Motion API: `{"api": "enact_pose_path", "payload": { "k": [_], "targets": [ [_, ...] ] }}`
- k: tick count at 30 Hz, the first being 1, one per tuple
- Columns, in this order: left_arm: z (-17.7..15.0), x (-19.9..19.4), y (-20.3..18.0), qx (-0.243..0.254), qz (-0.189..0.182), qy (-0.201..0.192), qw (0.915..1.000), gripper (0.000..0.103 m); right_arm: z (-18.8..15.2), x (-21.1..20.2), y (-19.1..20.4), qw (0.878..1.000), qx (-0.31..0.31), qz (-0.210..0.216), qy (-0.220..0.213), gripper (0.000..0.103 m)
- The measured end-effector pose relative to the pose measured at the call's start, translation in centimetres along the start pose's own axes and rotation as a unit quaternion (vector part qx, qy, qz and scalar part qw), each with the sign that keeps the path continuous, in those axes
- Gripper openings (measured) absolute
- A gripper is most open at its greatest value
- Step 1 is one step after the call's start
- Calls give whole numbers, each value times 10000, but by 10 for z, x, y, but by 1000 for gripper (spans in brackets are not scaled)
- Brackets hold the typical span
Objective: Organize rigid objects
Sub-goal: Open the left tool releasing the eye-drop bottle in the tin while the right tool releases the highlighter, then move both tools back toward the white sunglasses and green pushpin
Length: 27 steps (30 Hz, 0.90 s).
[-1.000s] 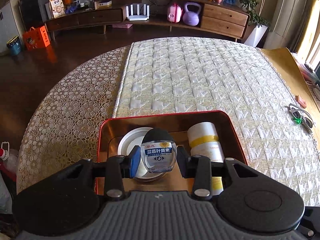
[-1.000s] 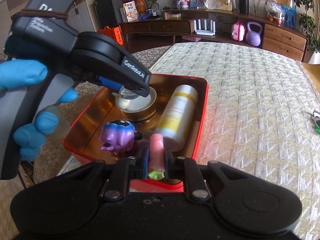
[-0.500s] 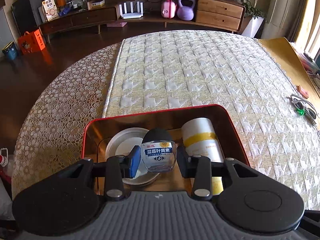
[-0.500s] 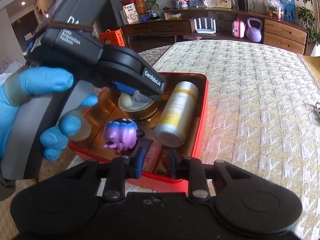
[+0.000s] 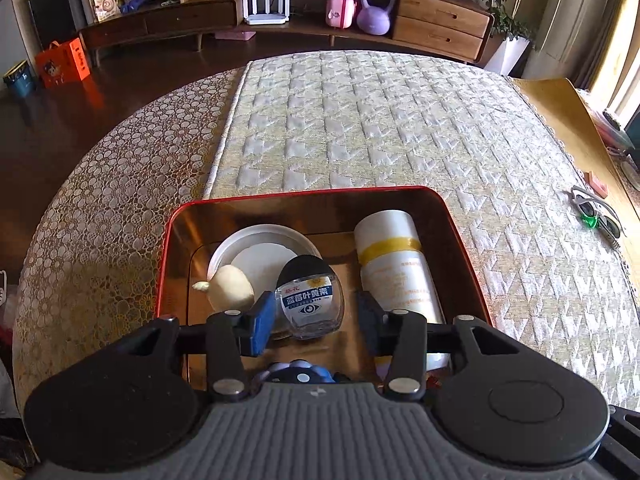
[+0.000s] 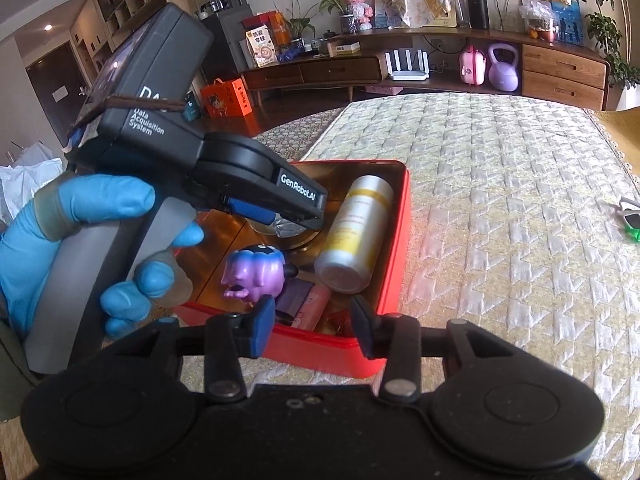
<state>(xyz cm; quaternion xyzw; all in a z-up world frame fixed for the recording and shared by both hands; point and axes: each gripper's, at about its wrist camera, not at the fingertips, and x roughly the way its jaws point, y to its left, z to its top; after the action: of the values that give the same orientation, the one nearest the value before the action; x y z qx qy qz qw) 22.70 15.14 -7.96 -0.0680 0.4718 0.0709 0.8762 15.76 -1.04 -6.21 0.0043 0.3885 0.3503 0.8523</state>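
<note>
A red tin box [image 5: 304, 194] [image 6: 402, 240] with a gold inside stands on the quilted table. In it lie a white bottle with a yellow band [image 5: 396, 264] [image 6: 356, 232], a round white lid [image 5: 262, 248], a beige lump [image 5: 231, 292], a purple toy figure [image 6: 252, 274] and a pink tube [image 6: 310, 310]. A small clear bottle with a black cap and blue label [image 5: 310, 300] stands in the box between my left gripper's [image 5: 316, 322] open fingers. My right gripper [image 6: 312, 330] is open and empty at the box's near rim.
Sunglasses with a green part [image 5: 594, 214] [image 6: 630, 216] lie on the table at the right. The left gripper's body and a blue-gloved hand [image 6: 100, 240] fill the left of the right wrist view. A low wooden cabinet [image 5: 280, 16] stands beyond the table.
My left gripper opened and released the small bottle in the box. My right gripper let go of the pink tube in the box, opened wide and drew back.
</note>
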Motion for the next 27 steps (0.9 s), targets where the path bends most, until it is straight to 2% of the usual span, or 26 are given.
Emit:
{"api": "enact_pose_path", "payload": {
  "k": [6, 16, 22, 27],
  "targets": [
    [-6, -15, -6, 56, -65, -96, 9999, 53, -1, -9, -3, 9999, 102, -12, -74, 47],
    [-19, -45, -12, 139, -167, -252, 9994, 54, -8, -38, -6, 9997, 104, -82, -211, 52],
    [-32, -66, -20, 212, -288, -318, 9989, 54, -16, -63, -10, 9990, 127, -151, -395, 63],
    [-42, -83, -30, 260, -407, -405, 9980, 54, -23, -83, -17, 9980, 225, -201, -548, 65]
  ]
}}
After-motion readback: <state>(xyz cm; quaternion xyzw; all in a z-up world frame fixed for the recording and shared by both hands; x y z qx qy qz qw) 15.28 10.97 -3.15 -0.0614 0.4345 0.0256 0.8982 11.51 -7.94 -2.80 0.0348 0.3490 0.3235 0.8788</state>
